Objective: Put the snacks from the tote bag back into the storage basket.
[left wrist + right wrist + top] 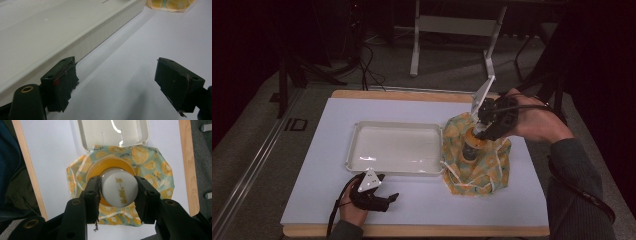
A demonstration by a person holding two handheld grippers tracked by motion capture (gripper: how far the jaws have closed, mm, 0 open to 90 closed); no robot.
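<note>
From above, the right gripper point(476, 134) points down over a drawstring bag point(476, 162) printed with orange slices, its jaws clamped on the white cap of a bottle point(470, 148) that stands upright in the bag's open mouth. The bag sits on the white table mat point(312, 170), touching the right end of a white tray point(394, 148). The left gripper point(384, 197) rests low near the table's front edge, just in front of the tray's near corner, well apart from the bag.

Along the left gripper point(115, 82), the two black jaws stand wide apart with nothing between them; the tray point(75, 37) wall runs just beside the left-hand jaw, and a corner of the bag point(170, 4) lies far ahead.

Along the right gripper point(119, 192), both jaws press the sides of the bottle's point(119, 190) round white cap. The bag point(152, 170) spreads around and below the cap, and the tray point(112, 131) lies just beyond it.
</note>
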